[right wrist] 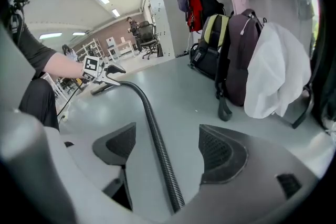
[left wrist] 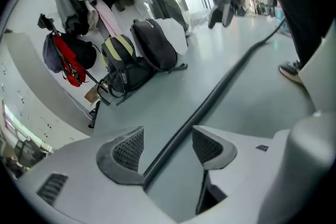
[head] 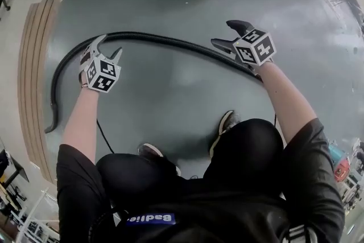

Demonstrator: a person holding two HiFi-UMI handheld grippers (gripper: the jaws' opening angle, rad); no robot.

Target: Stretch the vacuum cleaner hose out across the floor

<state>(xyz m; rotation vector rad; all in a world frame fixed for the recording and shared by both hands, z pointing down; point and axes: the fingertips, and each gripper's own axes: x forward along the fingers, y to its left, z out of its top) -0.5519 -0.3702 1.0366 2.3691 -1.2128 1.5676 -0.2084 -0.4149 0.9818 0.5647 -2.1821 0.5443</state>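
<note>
The black ribbed vacuum hose [head: 170,41] lies on the grey floor in a long arc; its left end curls down towards the boards. My left gripper [head: 108,45] hangs over the hose's left bend. In the left gripper view the hose [left wrist: 220,86] runs between the open jaws of that gripper [left wrist: 168,152], close to the left pad but not pinched. My right gripper [head: 227,34] is over the hose's right part. In the right gripper view the hose [right wrist: 152,128] passes midway through that gripper [right wrist: 165,147], with both pads clear of it.
Backpacks [right wrist: 231,55] and a white bag [right wrist: 275,71] sit on the floor beyond the hose, under hanging coats and a red bag [left wrist: 68,60]. Pale wooden boards [head: 34,77] edge the floor at left. The person's shoes [head: 224,122] stand just behind the hose.
</note>
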